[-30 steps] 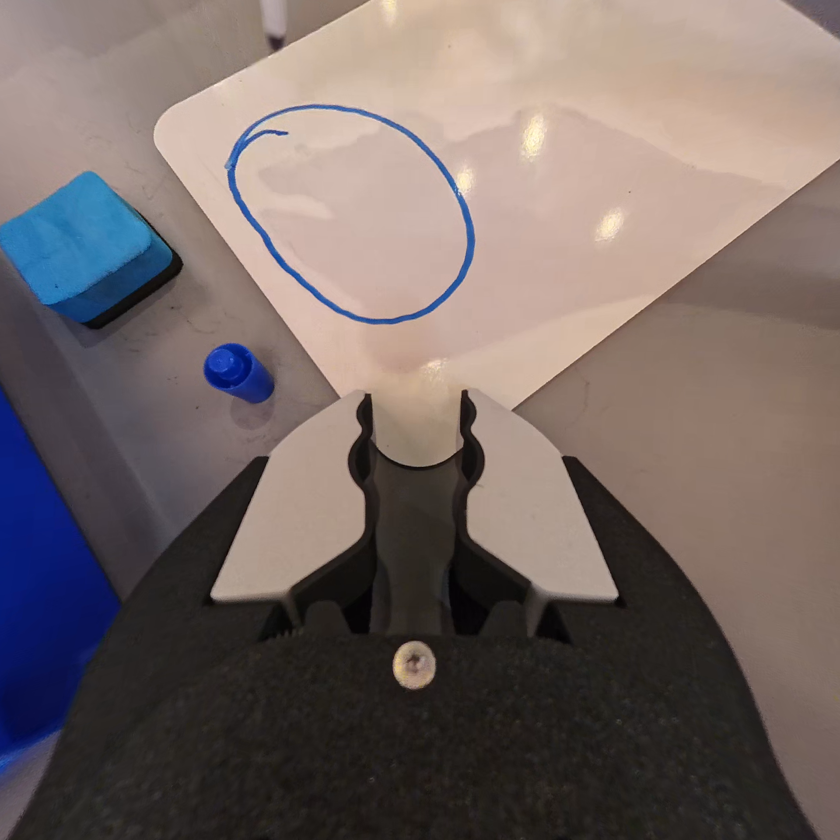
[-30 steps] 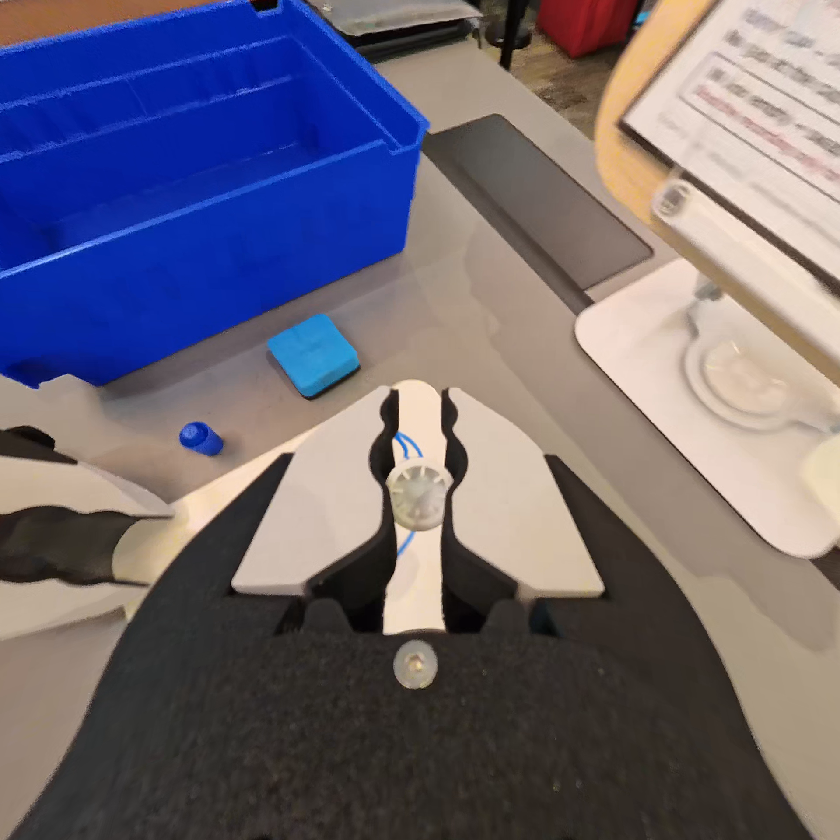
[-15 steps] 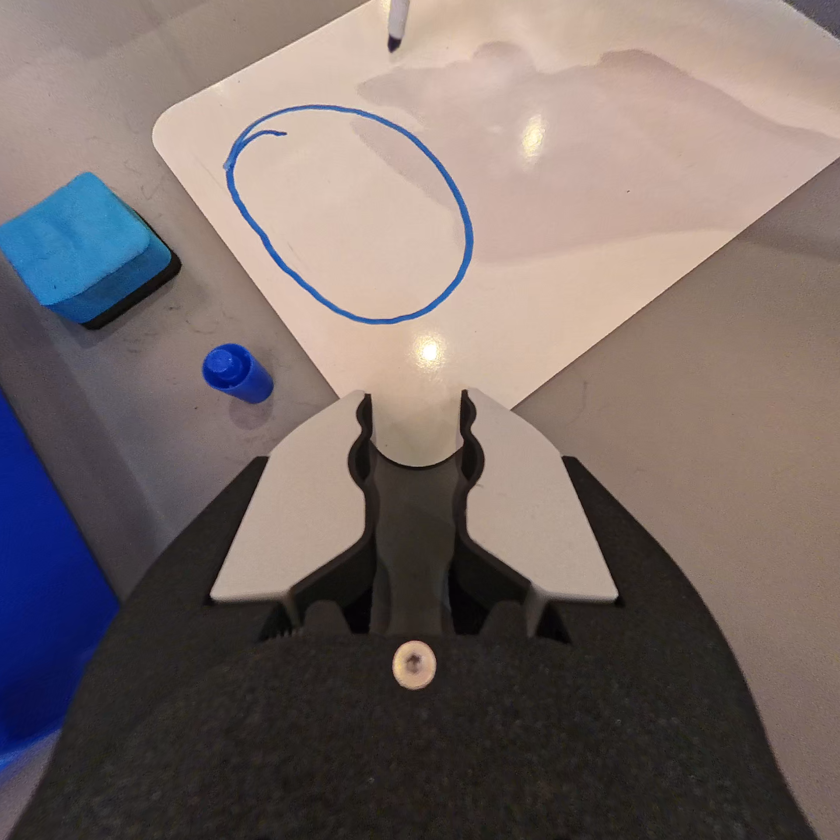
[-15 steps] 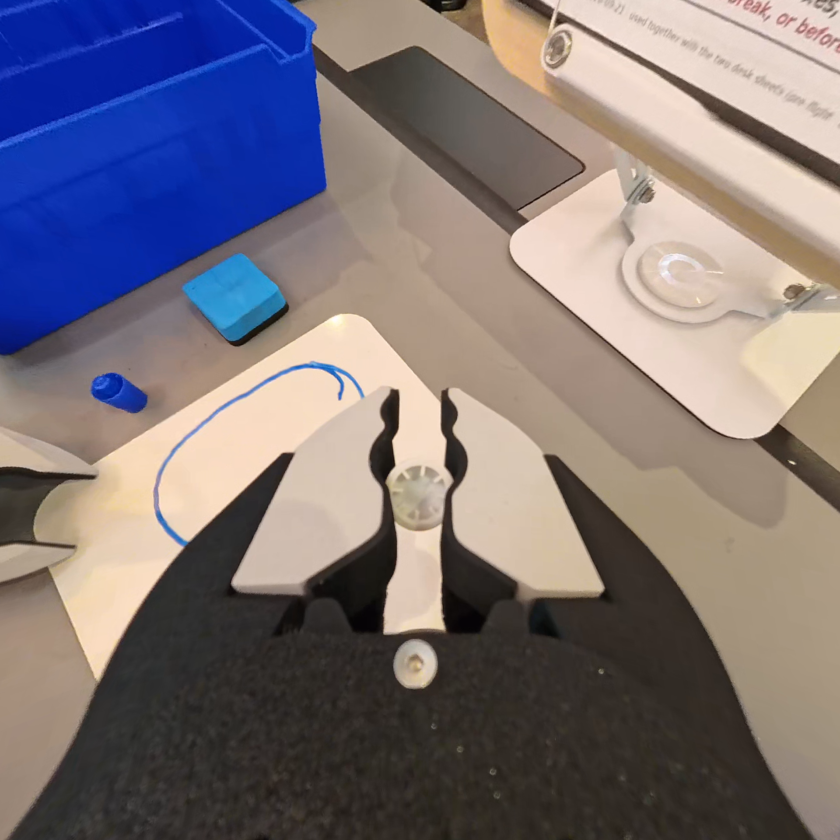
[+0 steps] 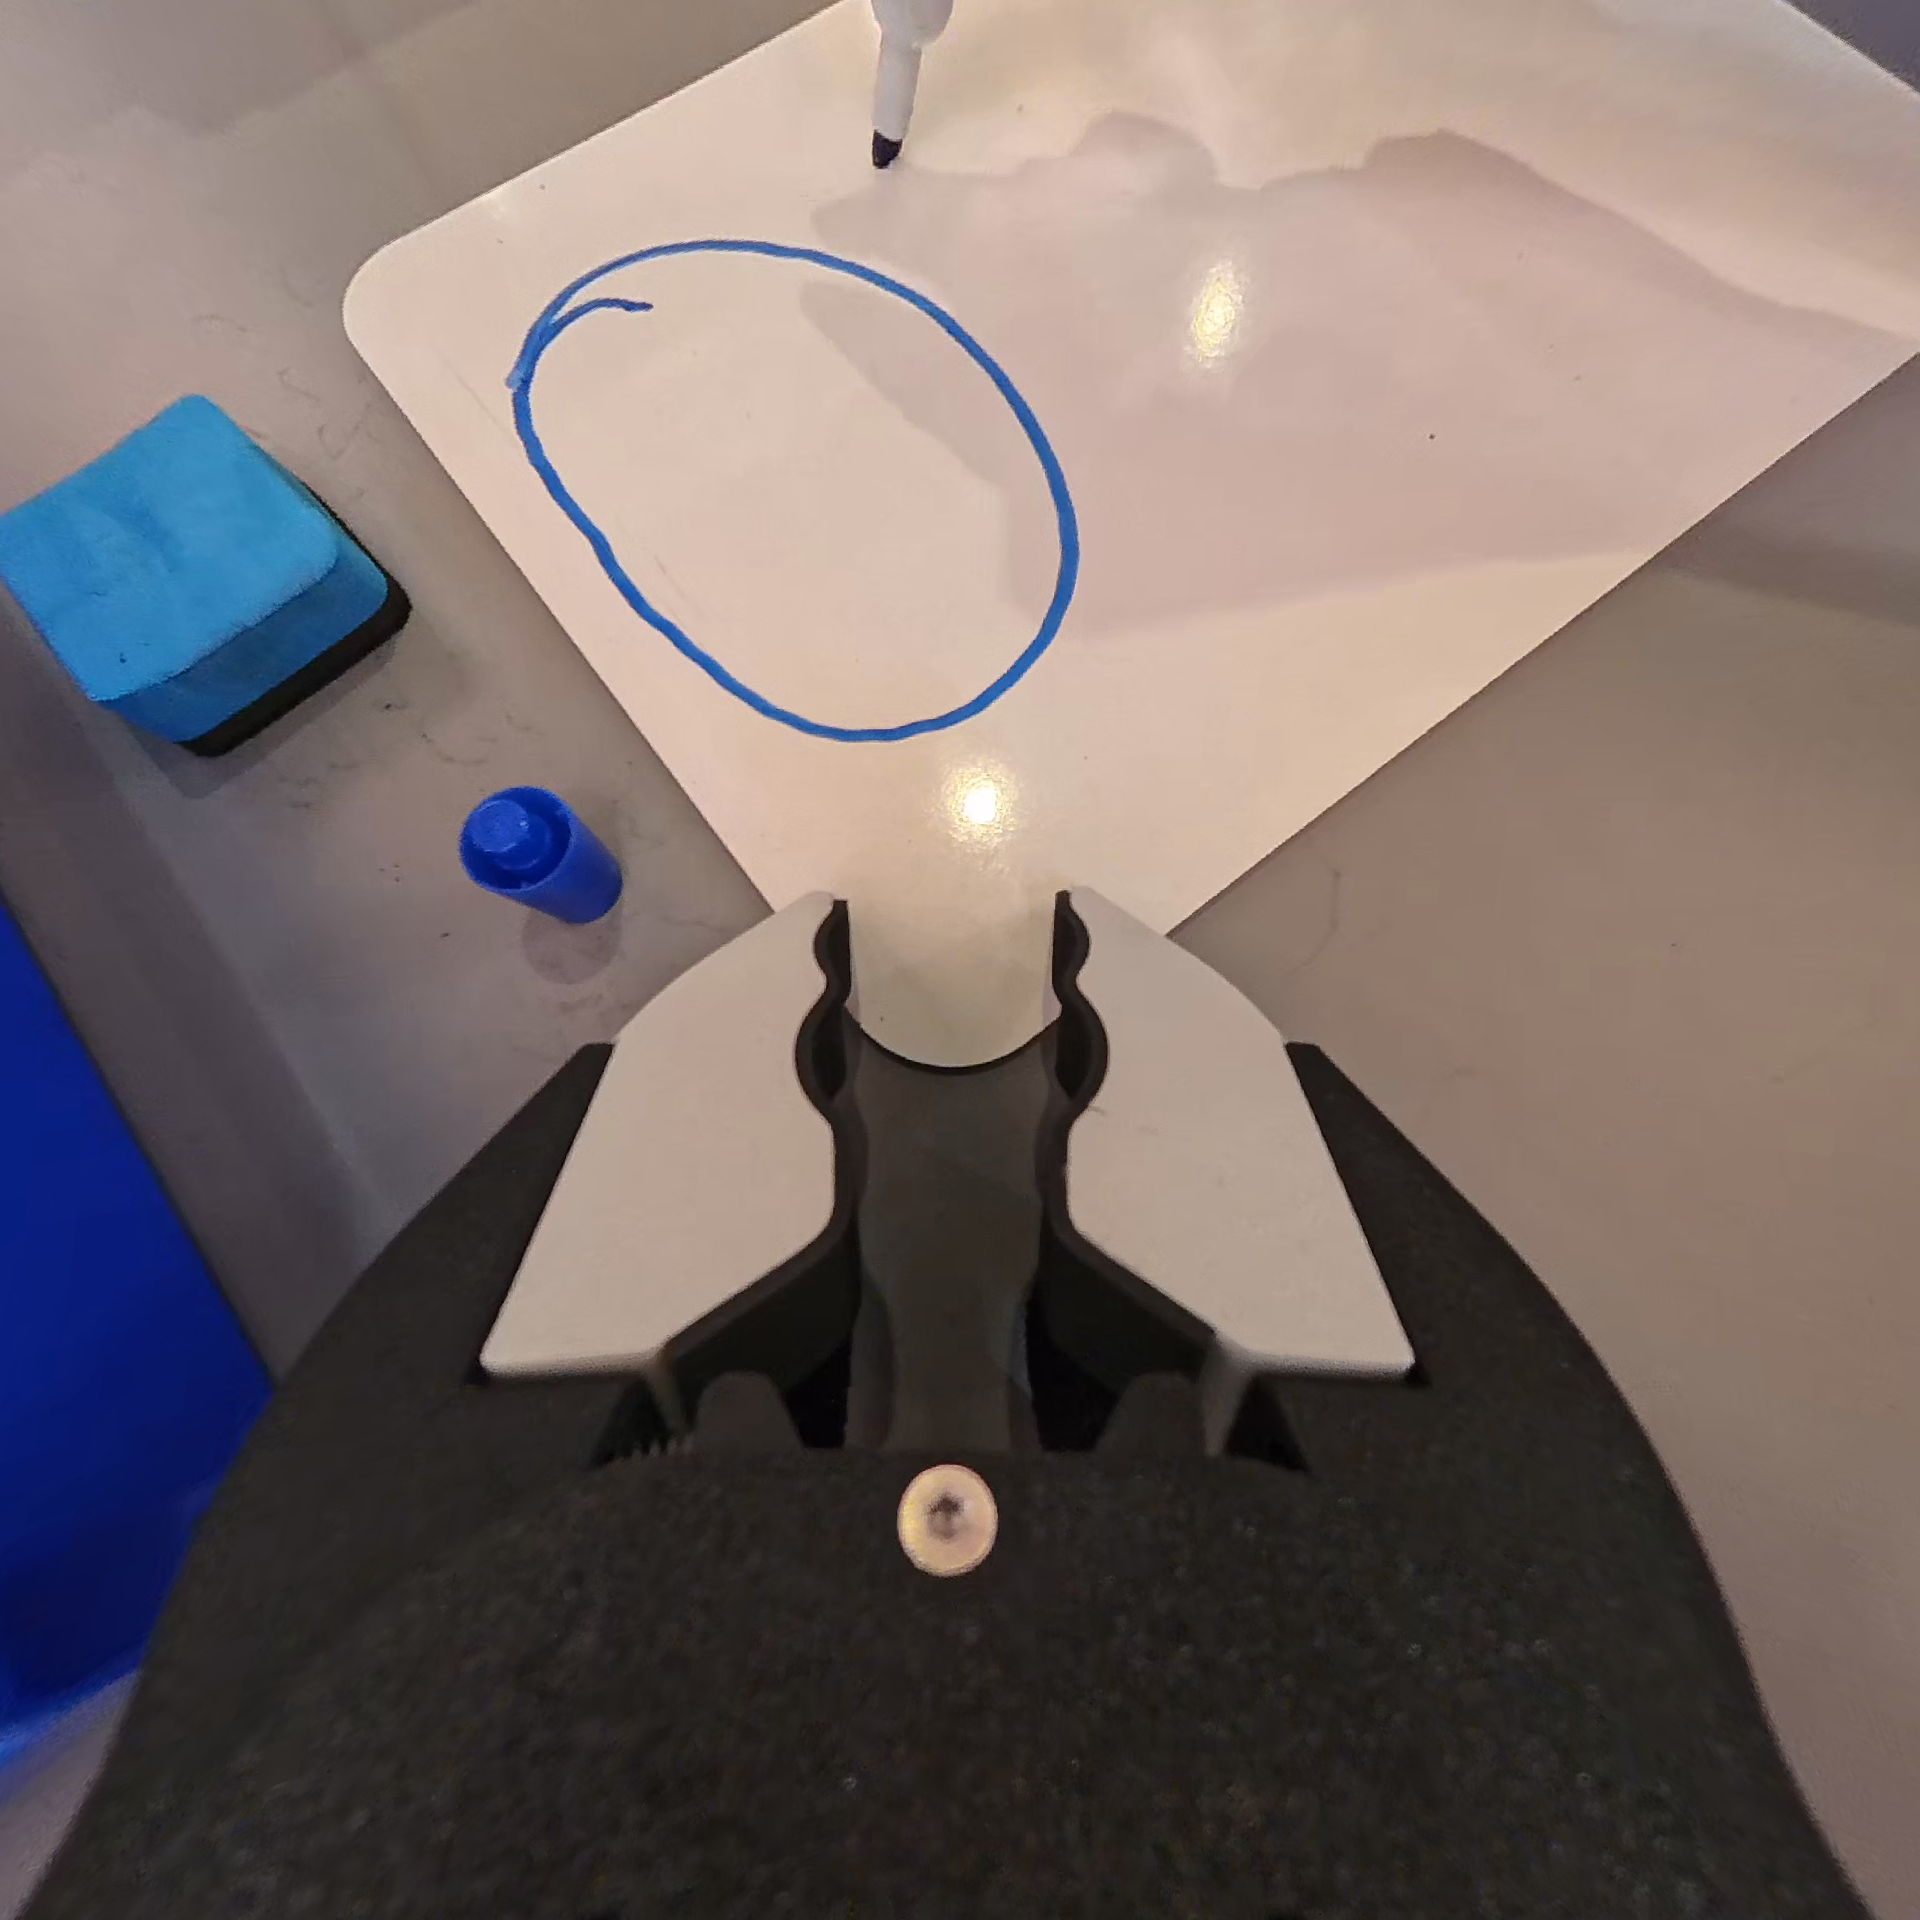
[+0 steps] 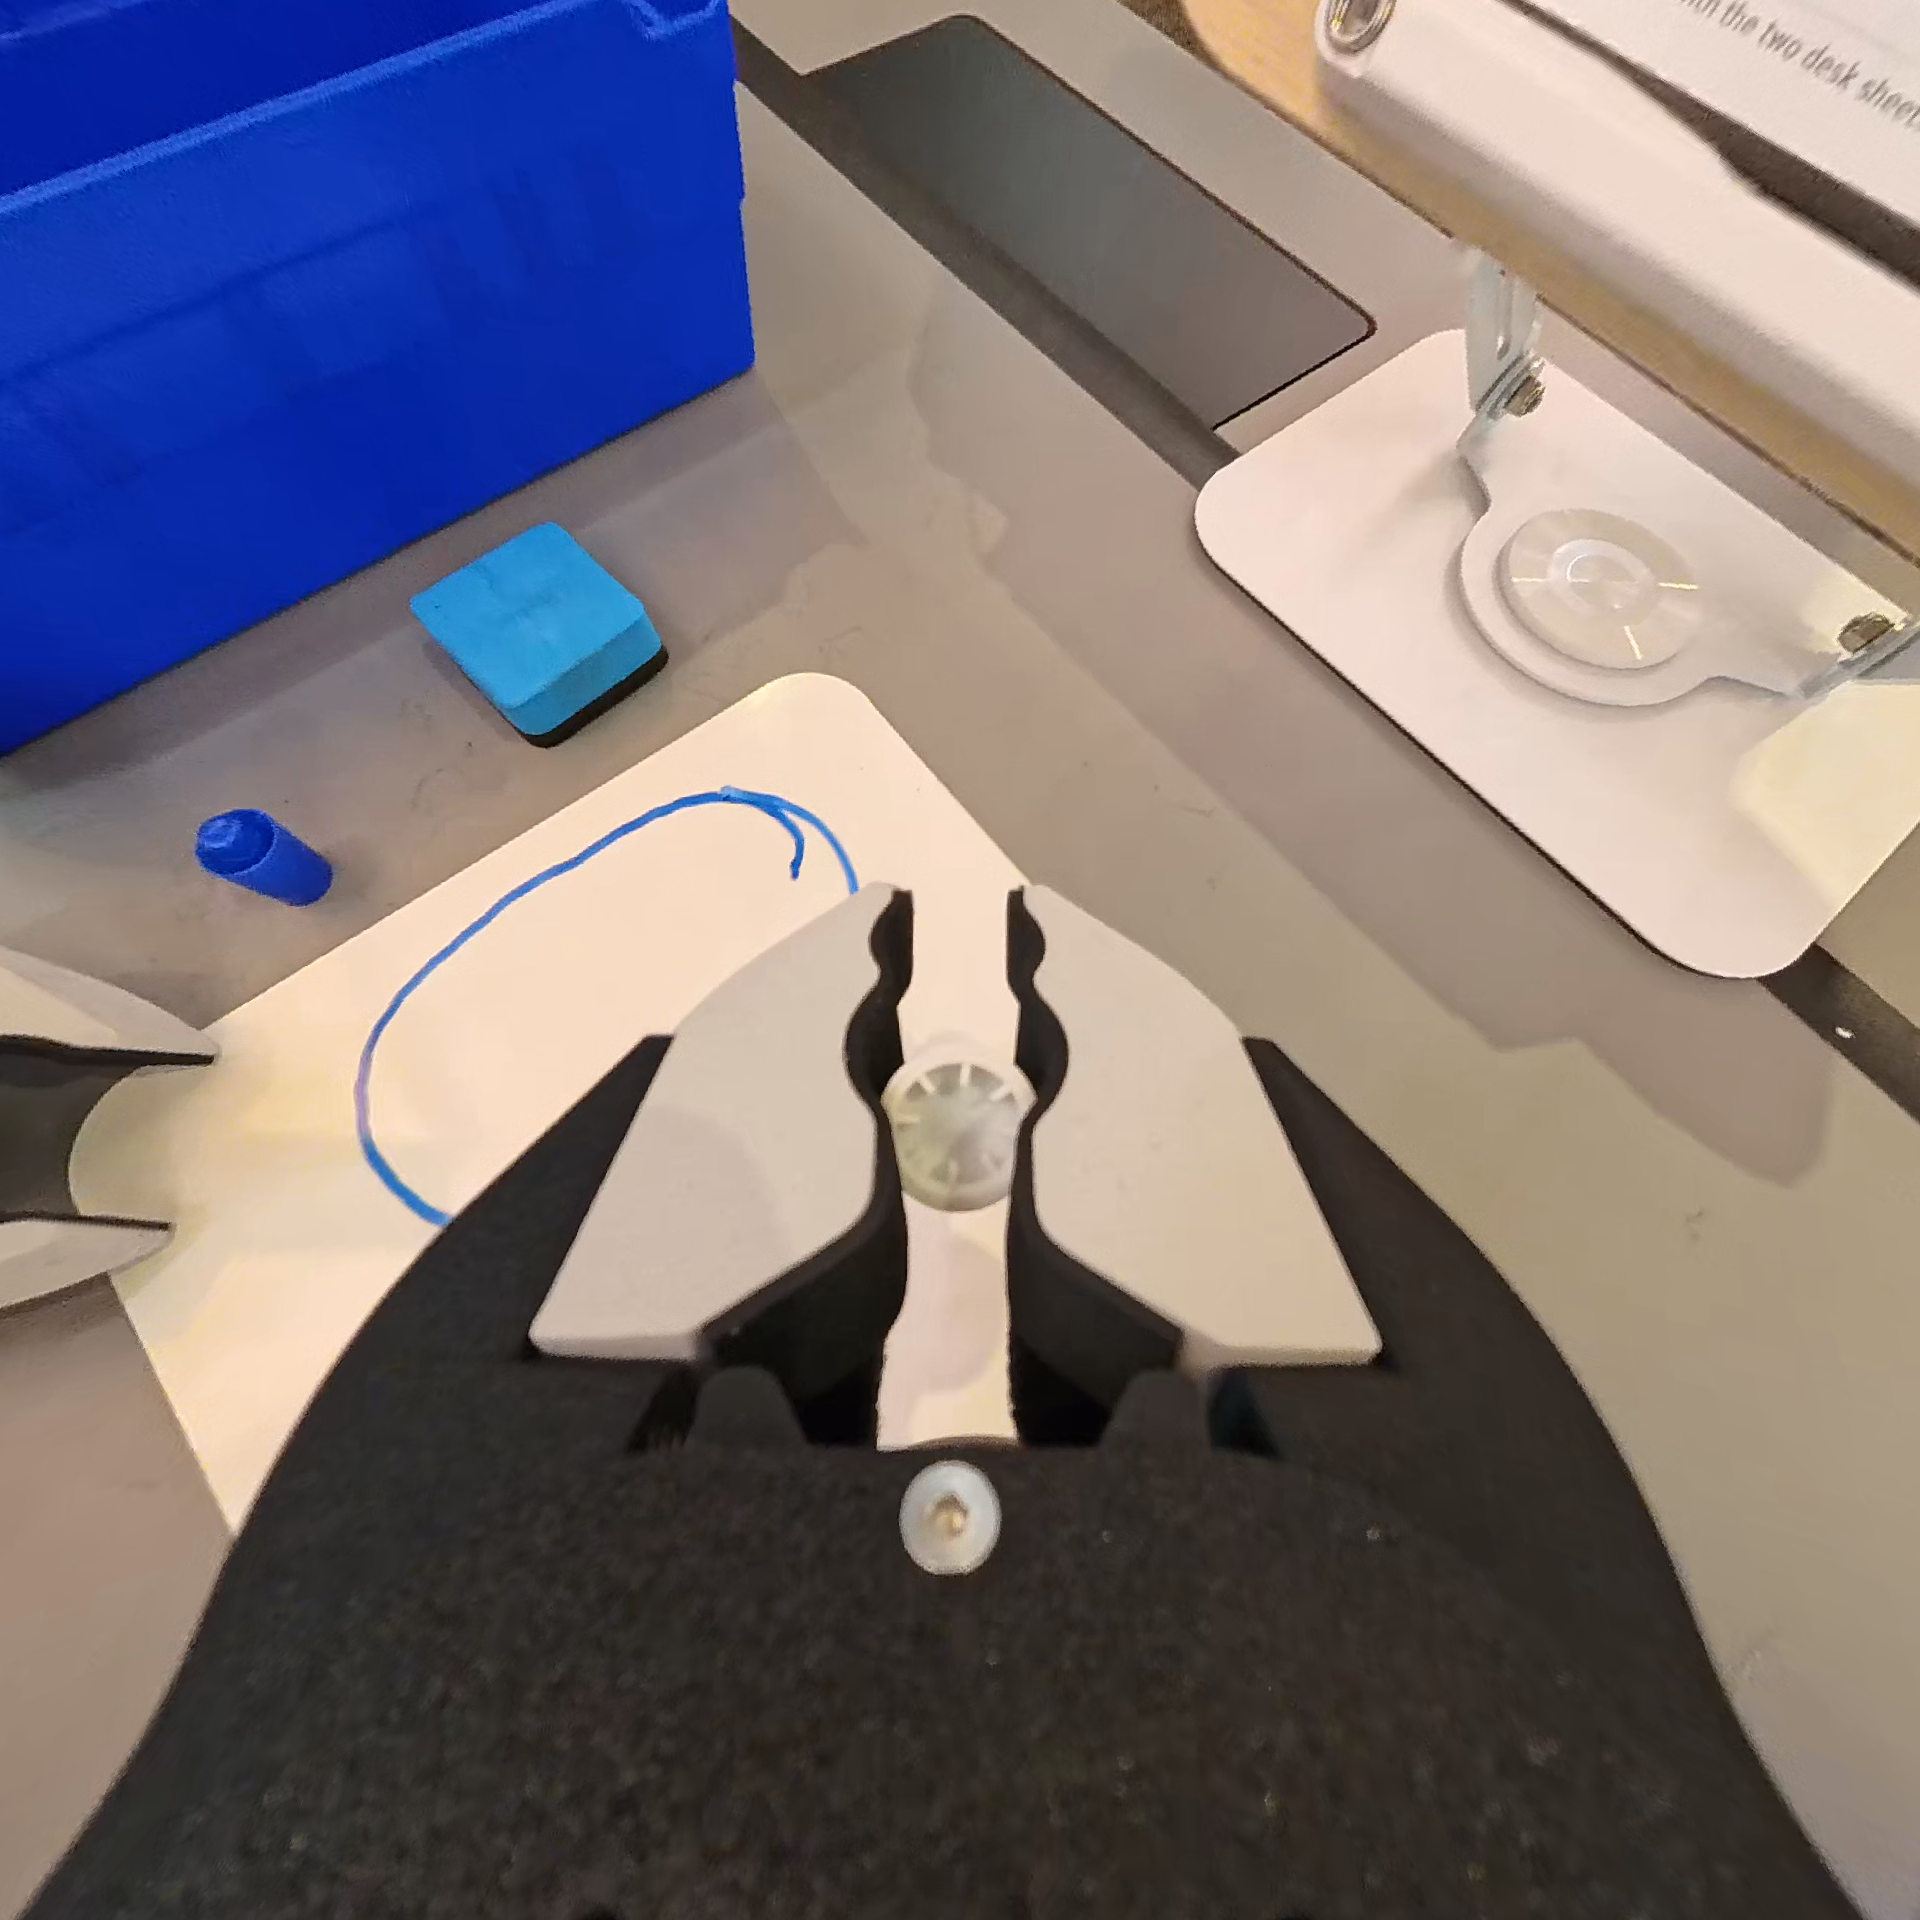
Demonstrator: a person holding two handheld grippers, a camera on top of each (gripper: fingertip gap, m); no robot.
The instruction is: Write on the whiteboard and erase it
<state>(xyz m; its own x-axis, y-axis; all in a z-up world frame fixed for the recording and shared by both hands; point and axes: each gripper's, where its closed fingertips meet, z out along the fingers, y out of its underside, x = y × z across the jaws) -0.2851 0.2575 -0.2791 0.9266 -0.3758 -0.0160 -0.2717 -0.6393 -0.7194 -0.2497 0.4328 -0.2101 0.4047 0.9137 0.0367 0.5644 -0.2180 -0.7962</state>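
Already marked with one blue oval (image 5: 800,488), the whiteboard (image 5: 1299,468) lies flat on the grey table (image 5: 1558,935), its near corner sitting between the parted, empty fingers of the left gripper (image 5: 945,914), which appears to pin or steady that corner, though actual contact cannot be made out. The right gripper (image 6: 958,904) is clenched on a marker (image 6: 956,1122), seen end-on between its pads; in the left wrist view the marker's dark tip (image 5: 886,145) hangs close over the board beyond the oval, and whether it touches the surface is hard to judge from this angle.

The writing half of the task looks done or nearly so, and the erasing has not begun. The eraser (image 5: 187,561), blue foam on a black base, rests on the table just beside the board's left edge, with the marker's blue cap (image 5: 535,854) lying near it and a blue bin (image 6: 364,312) behind.

If another stroke is intended, the marker should come down upright with light, even pressure while the left gripper keeps the thin board from sliding. If not, the tip should lift clear without smearing the oval, and the marker be set well away from the ink before the eraser is taken.
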